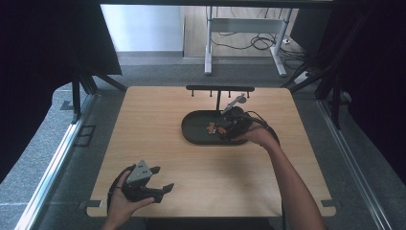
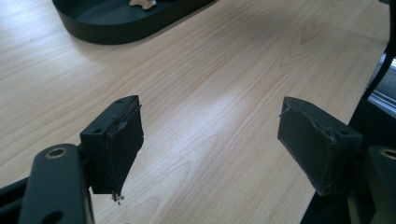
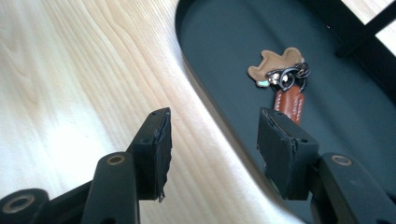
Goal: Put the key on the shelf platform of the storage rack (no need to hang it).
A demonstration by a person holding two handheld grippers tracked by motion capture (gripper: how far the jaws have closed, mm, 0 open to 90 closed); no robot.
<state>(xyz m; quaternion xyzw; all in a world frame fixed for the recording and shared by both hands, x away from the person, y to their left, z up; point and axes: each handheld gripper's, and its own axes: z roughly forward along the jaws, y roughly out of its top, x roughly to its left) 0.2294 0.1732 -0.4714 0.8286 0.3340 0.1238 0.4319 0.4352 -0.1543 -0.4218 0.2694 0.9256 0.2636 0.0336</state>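
Pale wood grain covers the table [image 1: 158,139], which stands on grey floor with dark curtains at both sides. Seen from the high view, a black oval tray [image 1: 194,128] lies past the table's middle, and a black rack with small pegs [image 1: 219,88] stands just behind the tray. A small keyring with leather tags [image 1: 214,128] lies inside the tray, near its centre. The right gripper [image 1: 229,130] hangs over the tray's right half, just beside the keyring, with the person's hand behind it at the tray's near right rim. The left gripper [image 1: 163,179] rests in the other hand well apart from the tray, close to the table's near edge, its jaws spread with nothing between them.

From the left gripper view, its two black pads [image 2: 119,144] stand wide apart over bare wood, and the tray [image 2: 112,25] shows far off, beyond the pads at the top.

From the right gripper view, the jaws stand partly spread and hold nothing; one pad [image 3: 156,147] is over the wood outside the tray's rim [image 3: 219,116], the other over the tray's floor. The keyring [image 3: 280,77] lies on that floor just beyond the pads, a tan animal-shaped tag touching dark metal rings and a brown strap; neither pad touches it.
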